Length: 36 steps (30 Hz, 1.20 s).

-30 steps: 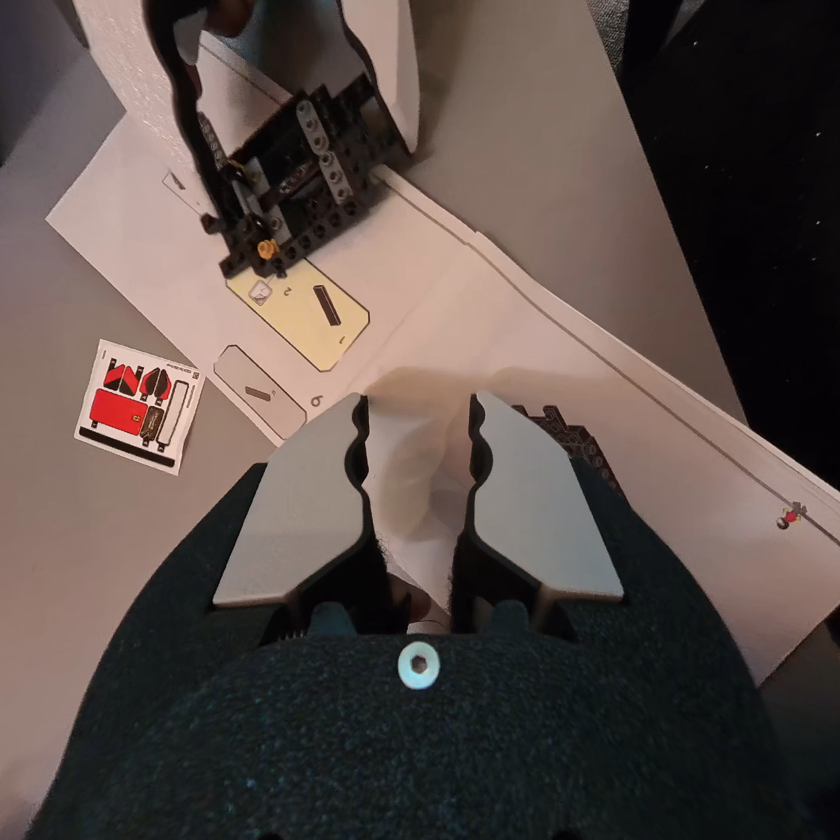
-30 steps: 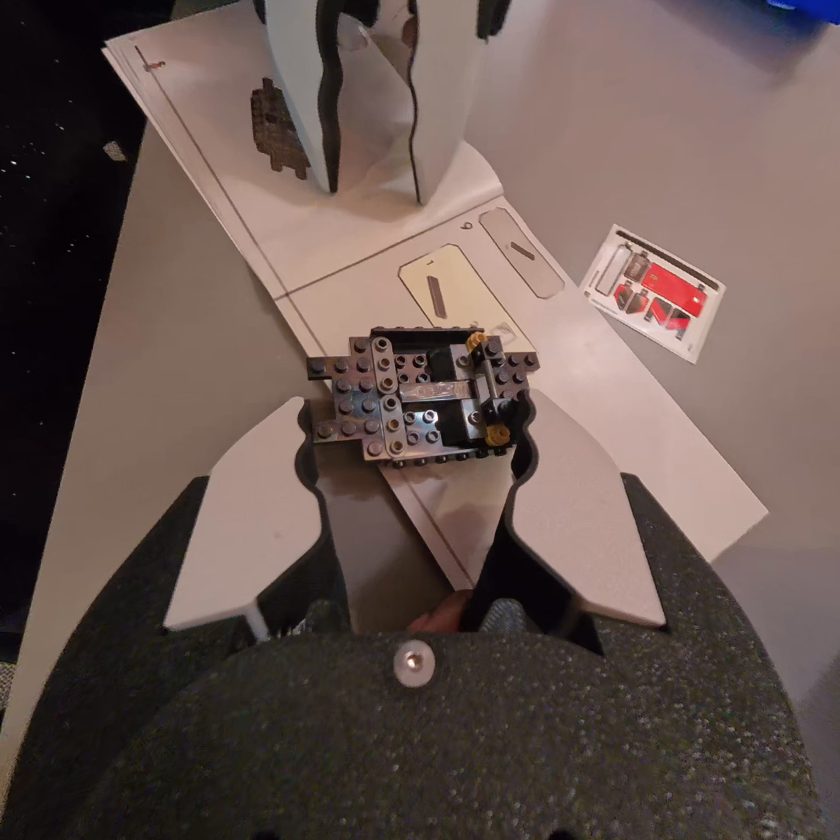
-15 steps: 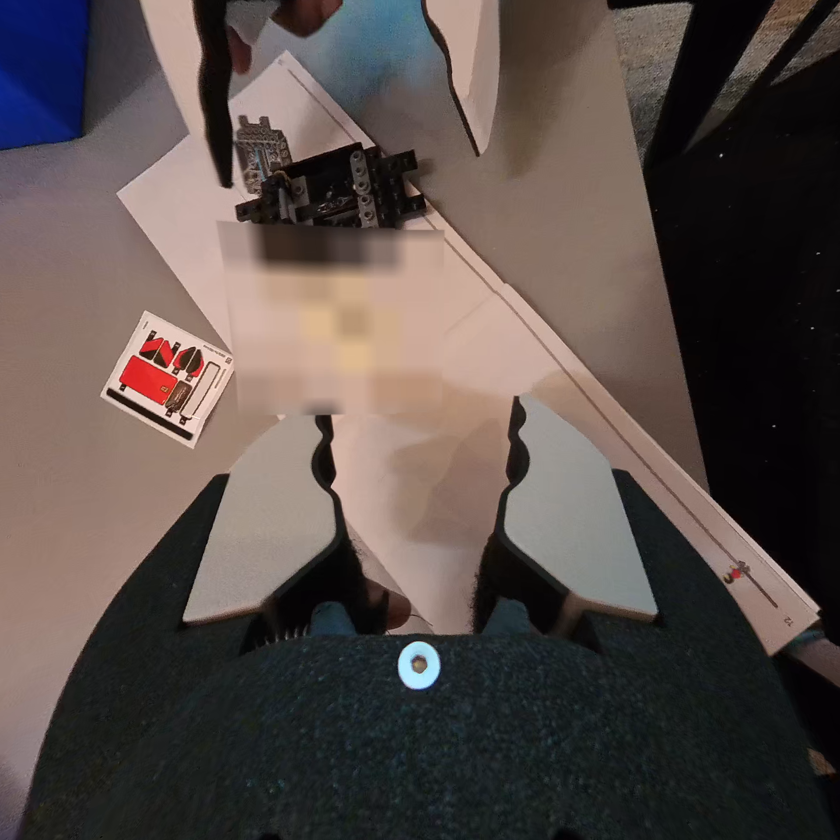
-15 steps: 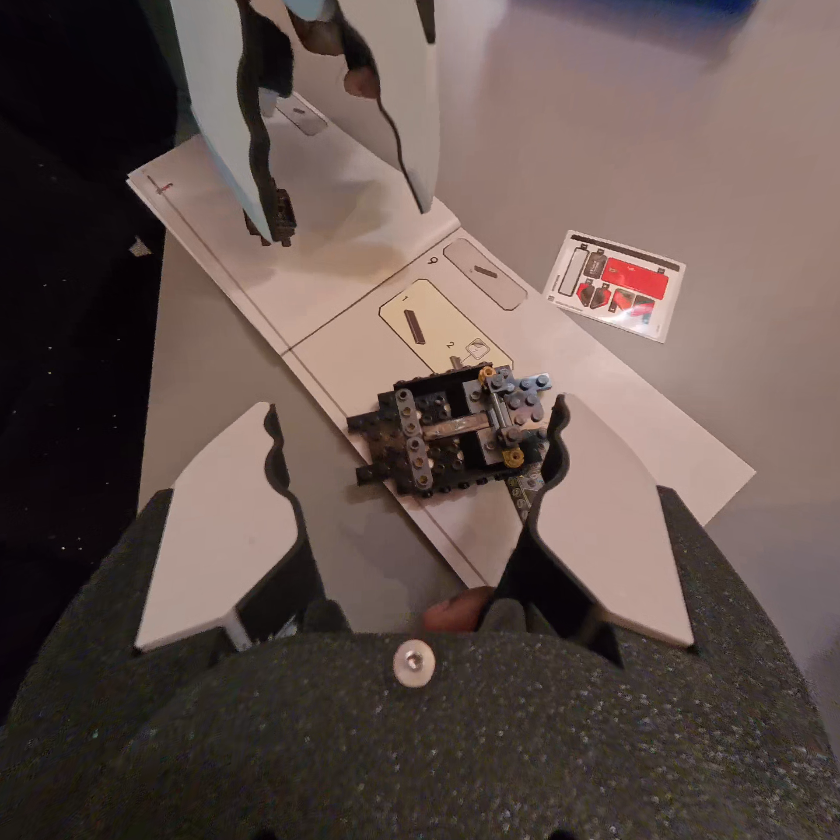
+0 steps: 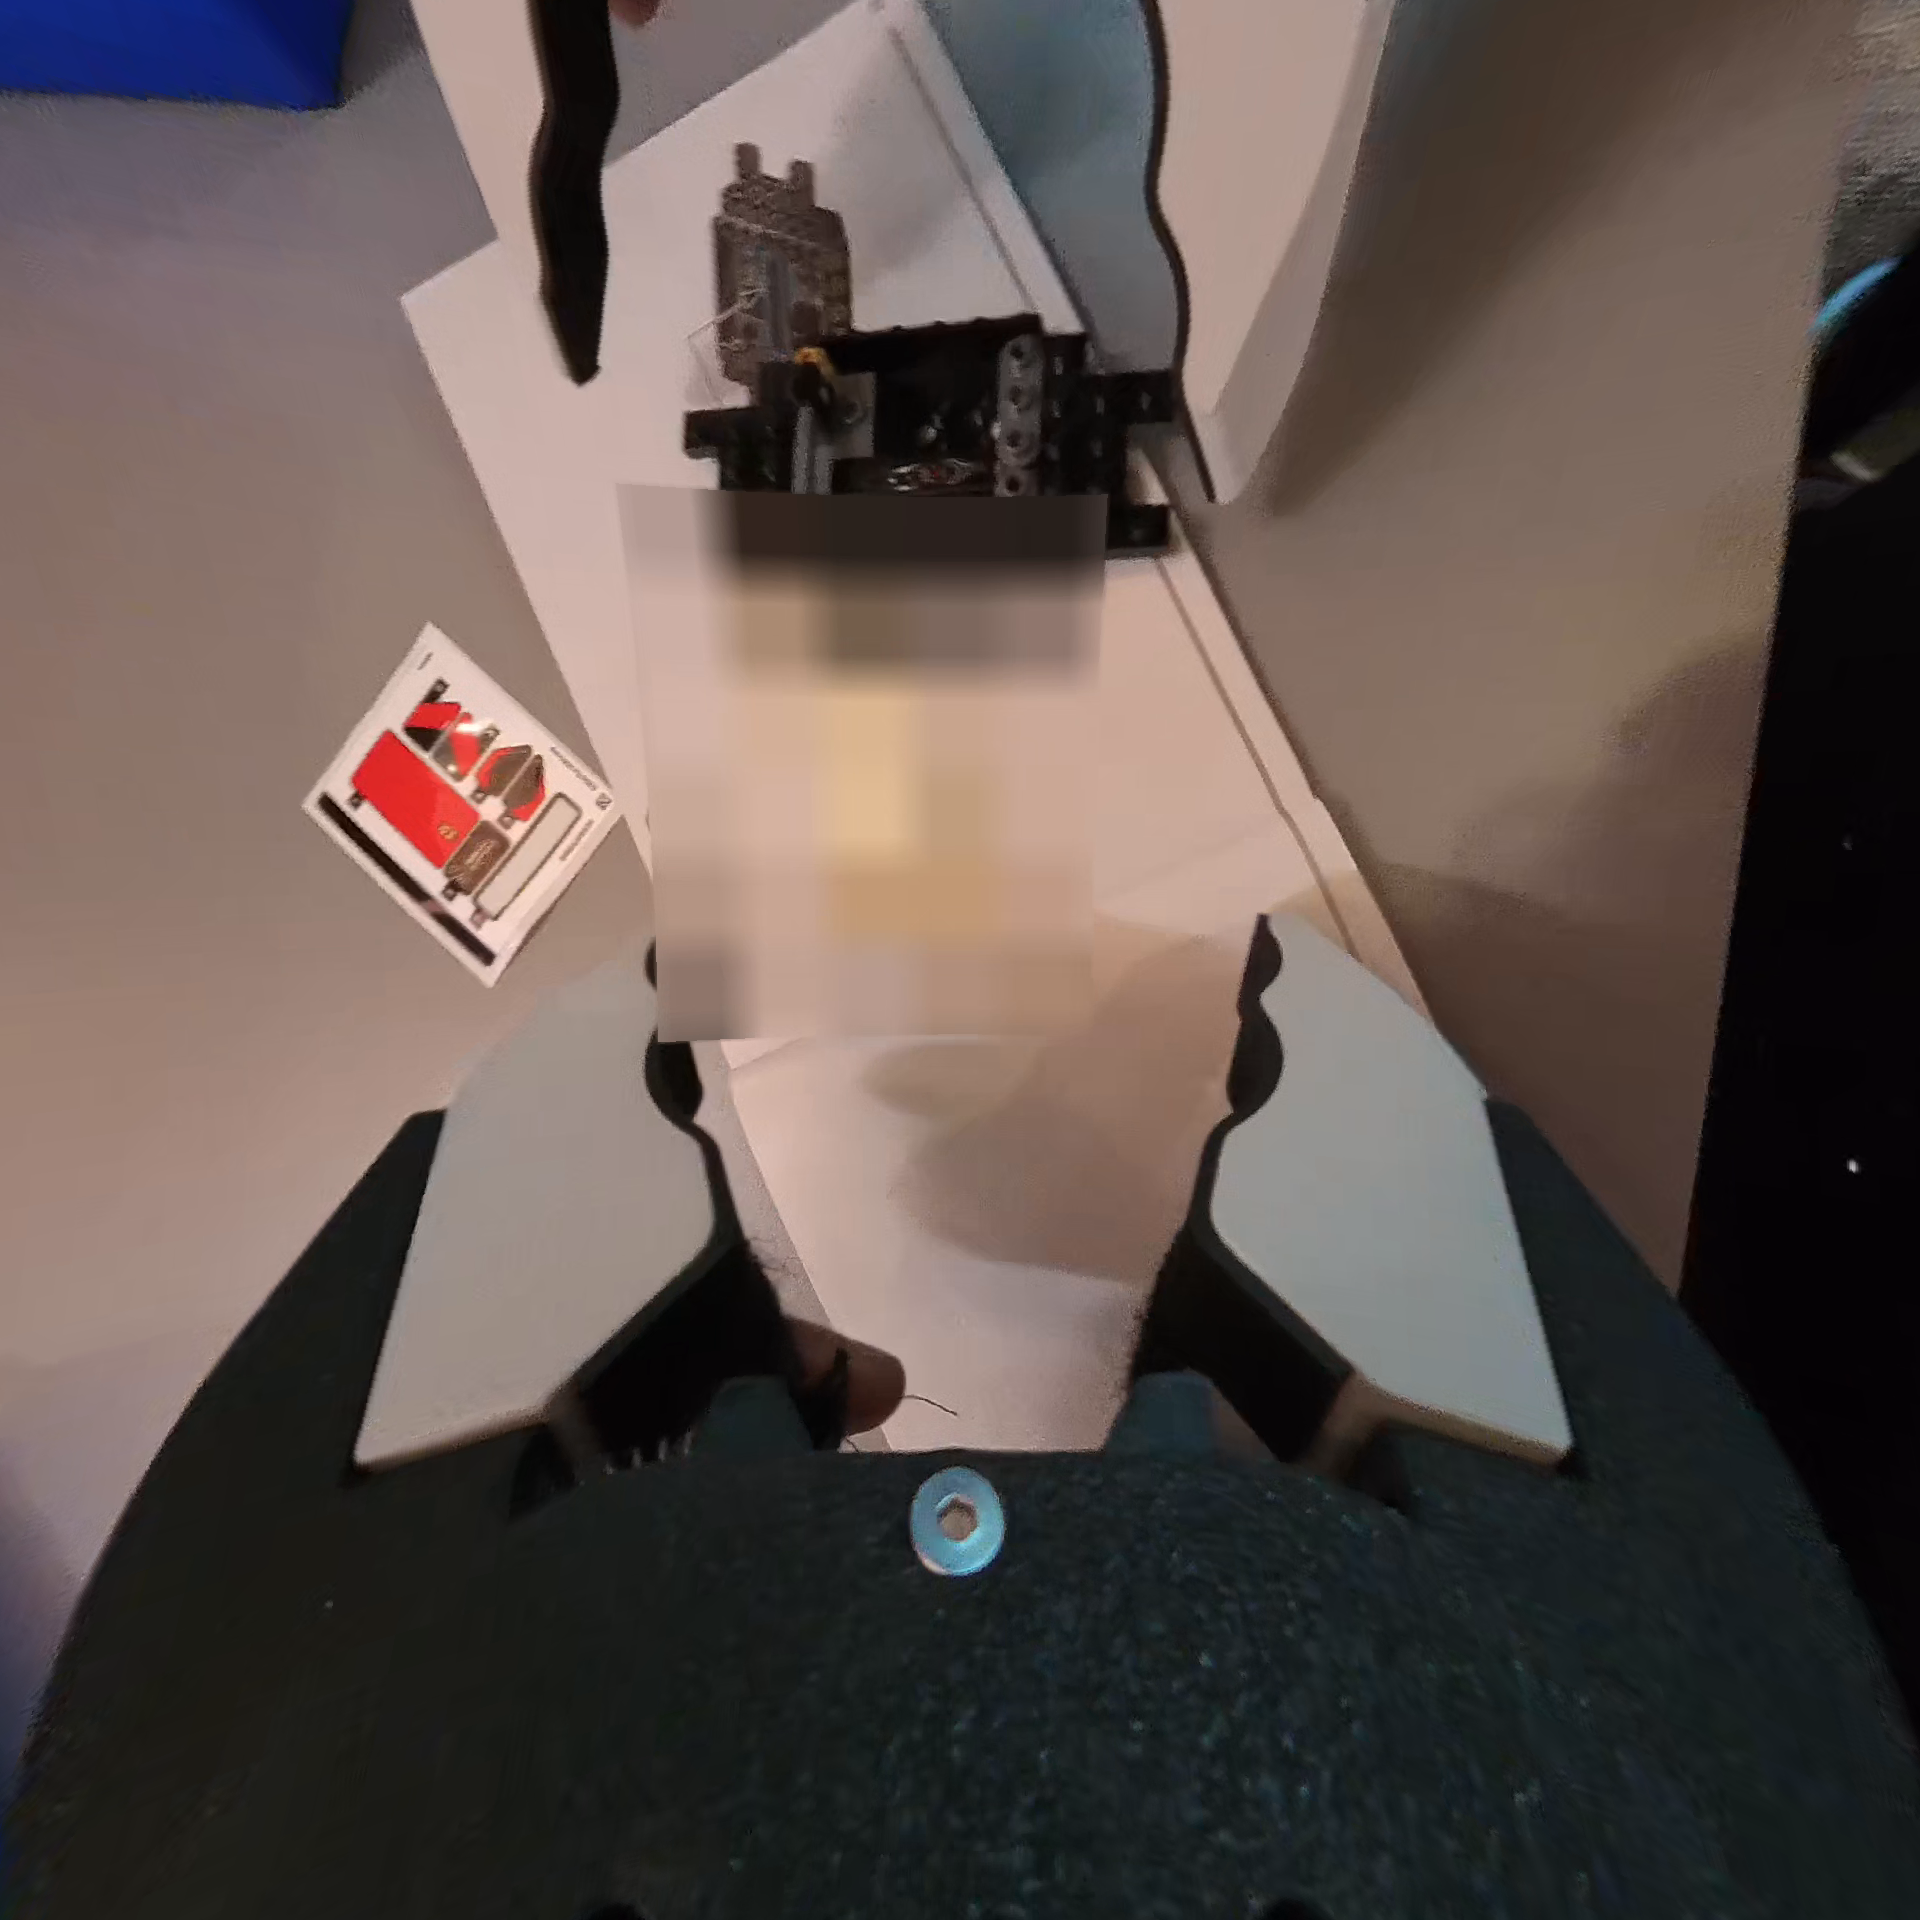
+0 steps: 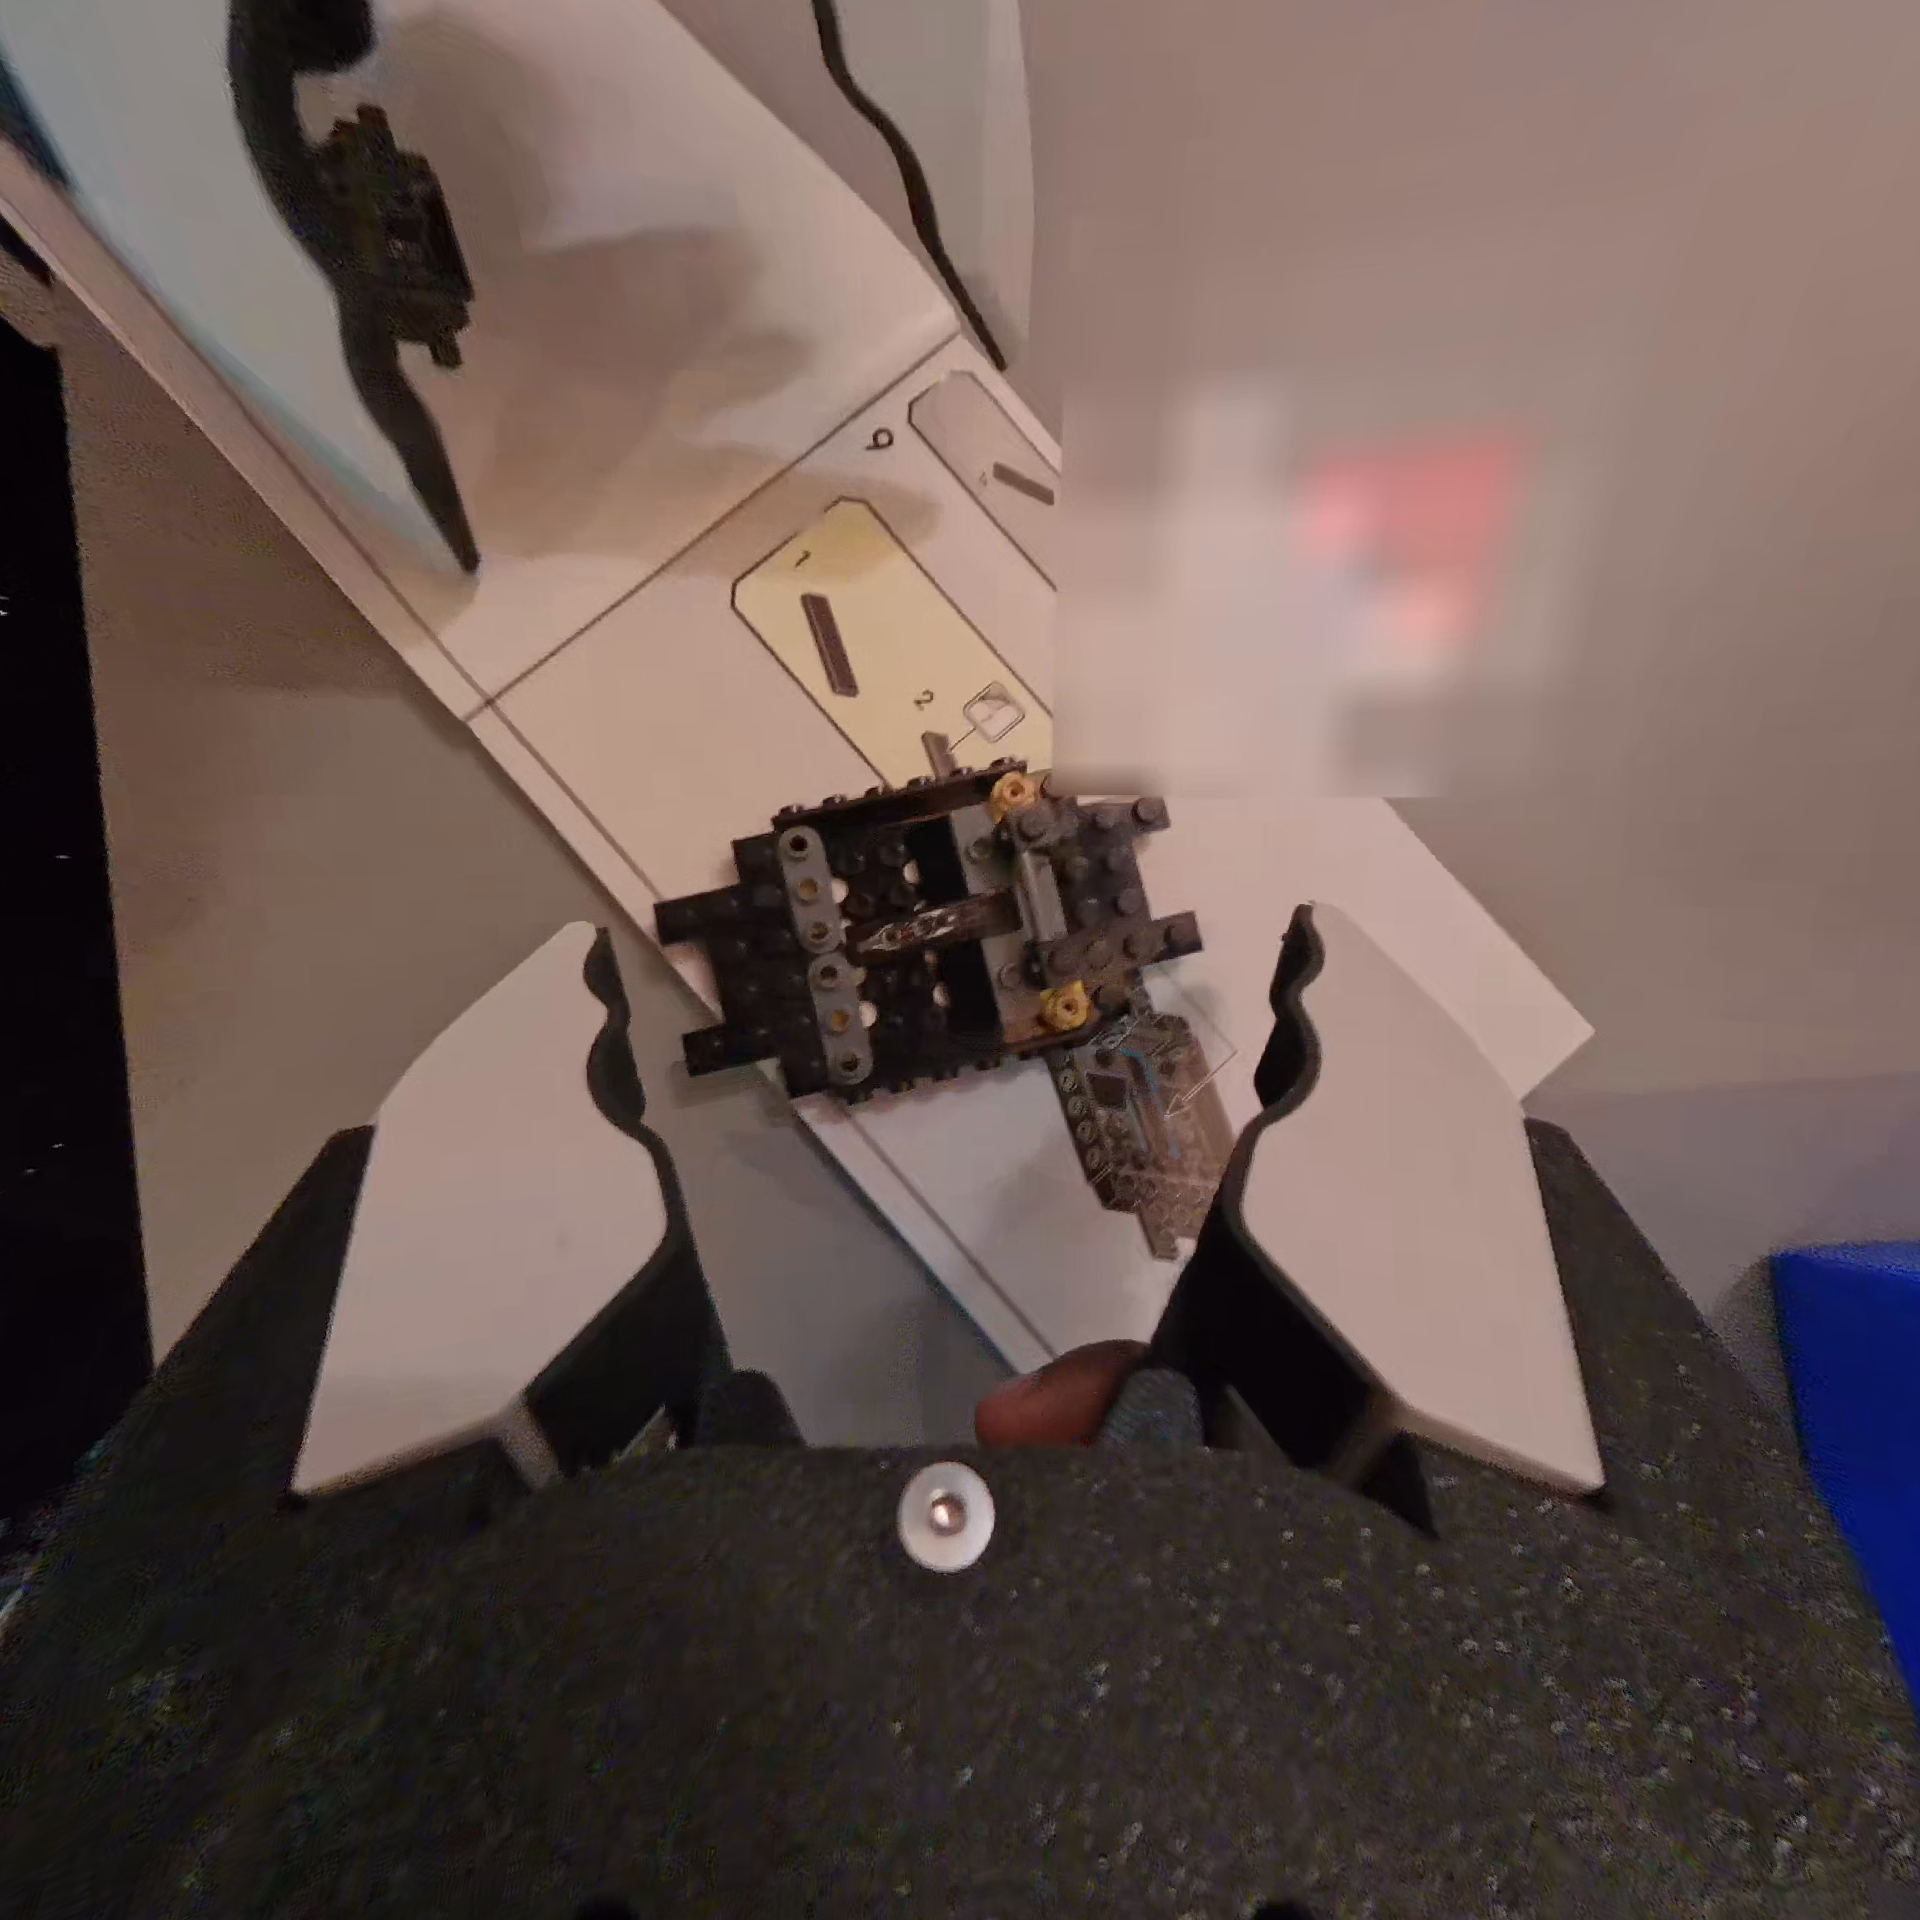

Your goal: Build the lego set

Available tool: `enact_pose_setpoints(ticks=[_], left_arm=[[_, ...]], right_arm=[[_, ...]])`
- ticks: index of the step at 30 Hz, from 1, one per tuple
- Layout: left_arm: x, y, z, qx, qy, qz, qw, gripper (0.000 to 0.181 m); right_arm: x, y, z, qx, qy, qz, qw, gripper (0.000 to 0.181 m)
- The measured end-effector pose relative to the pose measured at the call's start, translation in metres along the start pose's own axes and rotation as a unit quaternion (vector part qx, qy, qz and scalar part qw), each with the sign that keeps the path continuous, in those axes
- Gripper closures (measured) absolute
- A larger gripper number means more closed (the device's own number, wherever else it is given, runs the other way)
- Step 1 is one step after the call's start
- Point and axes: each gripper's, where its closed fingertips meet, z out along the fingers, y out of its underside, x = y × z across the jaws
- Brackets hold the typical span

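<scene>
The black and grey Lego build [image 6: 914, 935], with two small yellow pieces, lies on the open instruction booklet [image 6: 644, 727] at the table's edge. My right gripper [image 6: 948, 935] is open wide. Its fingertips stand either side of the build; the left one is close to it, the right one clearly apart. In the left wrist view the build [image 5: 925, 426] lies far ahead under the right gripper's fingers [image 5: 566, 208]. My left gripper [image 5: 956, 966] is open and empty above the booklet [image 5: 1039, 1195]; its fingers [image 6: 395, 416] show at the top of the right wrist view.
A red and black sticker sheet [image 5: 457, 800] lies on the grey table [image 5: 208, 520] left of the booklet. A blue box [image 6: 1849, 1403] stands at the right of the right wrist view and shows in the left wrist view [image 5: 156, 52]. The table edge [image 5: 1756, 935] drops to dark floor. The grippers' ends are close to 9 centimeters from one another.
Both grippers have opened wider. My right finger has come off the build's end, and the build has turned a little on the booklet. My left gripper has pulled back from the build.
</scene>
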Motion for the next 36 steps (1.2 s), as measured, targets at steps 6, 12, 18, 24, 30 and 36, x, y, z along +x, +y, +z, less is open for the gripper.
enact_pose_setpoints(ticks=[6,12,18,24,30,36], left_arm=[[0.007,0.007,0.011,-0.021,-0.023,-0.046,0.998,0.055],[0.013,0.018,0.01,-0.011,0.03,-0.078,0.996,0.065],[0.012,0.034,-0.001,-0.031,0.091,0.017,0.995,0.072],[0.014,0.04,-0.006,-0.028,0.123,0.071,0.989,0.079],[0.016,0.032,-0.018,-0.002,0.128,0.083,0.988,0.08],[0.004,0.036,-0.029,0.021,0.08,0.044,0.996,0.077]], right_arm=[[-0.005,0.006,0.015,-0.07,-0.061,-0.064,0.994,0.049],[-0.002,0.008,0.015,-0.076,-0.067,-0.105,0.989,0.075],[-0.008,0.007,0.013,-0.091,-0.085,-0.139,0.982,0.094],[-0.009,0.007,0.013,-0.108,-0.089,-0.145,0.979,0.094],[-0.008,0.003,0.012,-0.091,-0.101,-0.131,0.982,0.094],[0.001,-0.006,0.004,-0.061,-0.092,-0.119,0.987,0.095]])
